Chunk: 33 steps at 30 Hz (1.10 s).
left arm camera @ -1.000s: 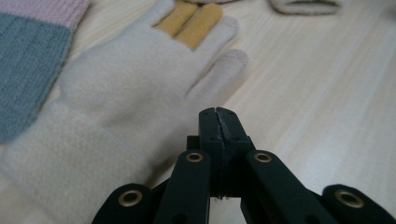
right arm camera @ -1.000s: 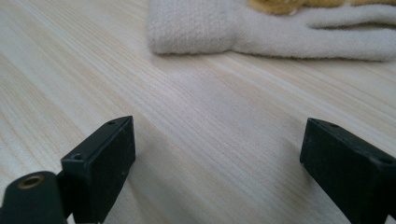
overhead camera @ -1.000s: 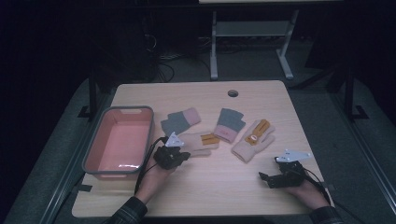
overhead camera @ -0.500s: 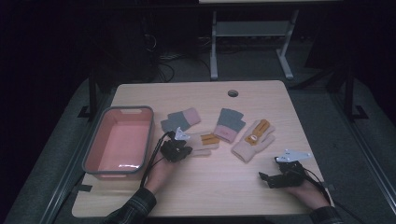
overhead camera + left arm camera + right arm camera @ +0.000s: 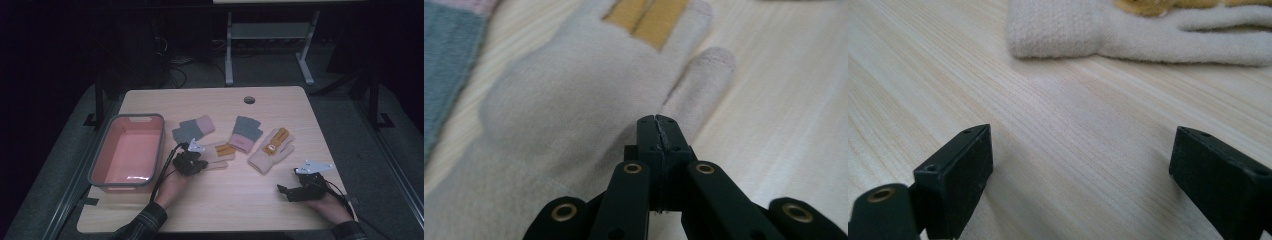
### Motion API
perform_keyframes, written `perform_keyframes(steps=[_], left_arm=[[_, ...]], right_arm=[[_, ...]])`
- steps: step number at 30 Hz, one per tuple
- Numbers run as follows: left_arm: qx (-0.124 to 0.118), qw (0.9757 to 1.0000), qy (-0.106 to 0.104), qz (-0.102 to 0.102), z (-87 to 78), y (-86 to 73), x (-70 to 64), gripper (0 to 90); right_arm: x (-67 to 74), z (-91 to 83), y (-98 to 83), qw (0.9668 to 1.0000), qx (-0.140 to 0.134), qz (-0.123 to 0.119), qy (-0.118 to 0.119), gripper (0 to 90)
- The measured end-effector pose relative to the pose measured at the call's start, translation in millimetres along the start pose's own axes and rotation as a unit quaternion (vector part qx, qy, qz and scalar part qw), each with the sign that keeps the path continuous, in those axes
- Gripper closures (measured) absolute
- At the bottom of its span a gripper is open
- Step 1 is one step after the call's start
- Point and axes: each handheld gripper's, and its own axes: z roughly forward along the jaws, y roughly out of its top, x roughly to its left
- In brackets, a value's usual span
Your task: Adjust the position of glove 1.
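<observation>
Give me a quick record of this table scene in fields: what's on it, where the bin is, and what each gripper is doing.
surface: wooden table
bin: pink bin at the table's left side, nothing visible inside
gloves: four, laid out mid-table; two grey and pink gloves, two cream and orange gloves
left gripper: jaws shut, tips over the nearer cream glove's edge; whether cloth is pinched is unclear
right gripper: jaws open, nothing between them, low over bare wood near the other cream glove

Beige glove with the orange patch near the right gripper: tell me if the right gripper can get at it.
Probably yes: the right gripper stands open, with bare table between it and the beige glove.
</observation>
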Motion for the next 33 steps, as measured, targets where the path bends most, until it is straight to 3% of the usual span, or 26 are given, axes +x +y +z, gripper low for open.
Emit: perform_keyframes(steps=[9, 15, 19, 26, 27, 28, 33], left_arm=[[0.008, 0.9991, -0.039, 0.012, 2.6, 2.4, -16.4, 89.6], [0.01, 0.9971, -0.071, 0.027, 6.5, 5.0, -33.3, 89.6], [0.011, 0.9962, -0.08, 0.032, 7.3, 6.0, -38.5, 89.6], [-0.015, 0.9964, -0.077, 0.032, -6.9, 9.0, -34.3, 89.6], [-0.028, 0.997, -0.067, 0.026, -14.4, 10.0, -29.0, 89.6], [-0.028, 0.997, -0.067, 0.026, -14.4, 10.0, -29.0, 89.6], [-0.053, 0.9982, -0.028, 0.003, -28.2, 9.2, -12.1, 89.6]], right_arm=[[0.0, 0.0, 0.0, 1.0, 0.0, 0.0, 0.0, 10.1], [0.1, 0.0, 0.0, 1.0, 0.0, -0.001, 0.001, 10.1], [0.1, 0.0, 0.0, 1.0, 0.0, -0.001, 0.001, 10.1], [0.1, 0.0, 0.0, 1.0, 0.0, -0.001, 0.001, 10.1], [0.1, 0.0, 0.0, 1.0, 0.0, -0.001, 0.001, 10.1], [0.1, 0.0, 0.0, 1.0, 0.0, -0.001, 0.001, 10.1], [0.0, 0.0, 0.0, 1.0, 0.0, -0.001, 0.001, 10.1]])
